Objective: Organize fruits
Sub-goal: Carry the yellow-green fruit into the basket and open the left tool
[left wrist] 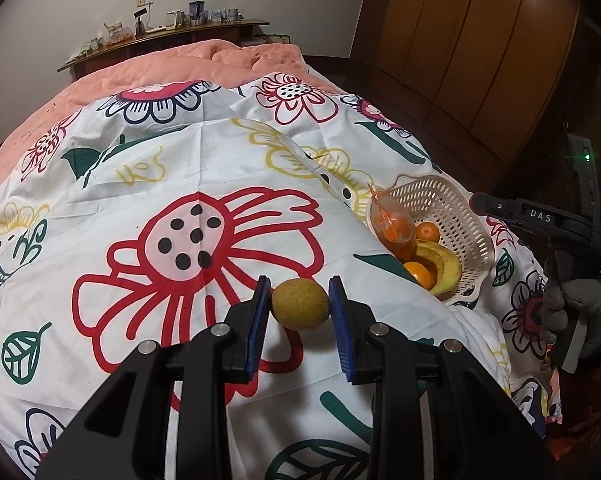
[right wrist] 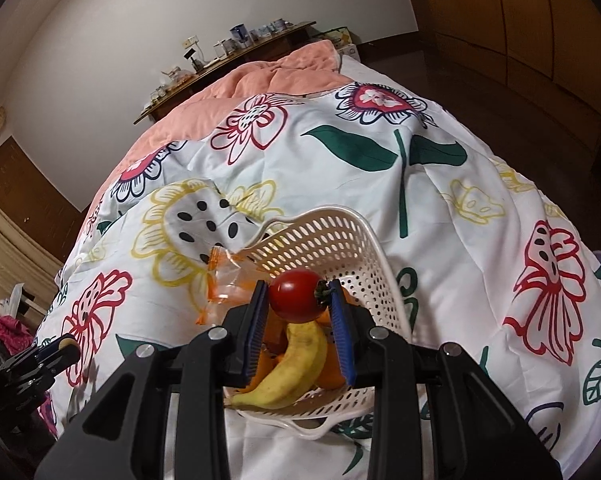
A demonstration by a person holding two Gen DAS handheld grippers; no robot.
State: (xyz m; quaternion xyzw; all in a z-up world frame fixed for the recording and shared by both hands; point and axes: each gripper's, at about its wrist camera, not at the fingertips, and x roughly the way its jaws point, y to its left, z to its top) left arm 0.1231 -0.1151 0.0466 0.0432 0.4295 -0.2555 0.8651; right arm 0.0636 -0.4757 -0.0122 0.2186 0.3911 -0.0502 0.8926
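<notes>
The white perforated basket (right wrist: 340,240) sits on the flower-printed bedspread (left wrist: 180,184), tipped so its open side faces the cameras, and everything else is placed from it. Inside it lie a yellow banana (right wrist: 296,364), several oranges (left wrist: 427,232) and a clear bag of orange fruit (left wrist: 392,228) that leans out over the basket's rim on the side toward the red flower print. Directly over the basket's contents, the right gripper (right wrist: 298,300) has its blue pads closed against a red tomato (right wrist: 294,295) — the fruit is pinched between them above the banana, its green stem against one pad. Beside the basket, out on the bedspread over the big red flower, the left gripper (left wrist: 299,302) holds a brownish-green round fruit (left wrist: 299,304) between its fingers; the pads press both of its sides. In the left wrist view the right gripper's handle and a grey-gloved hand (left wrist: 576,308) show on the far side of the basket.
</notes>
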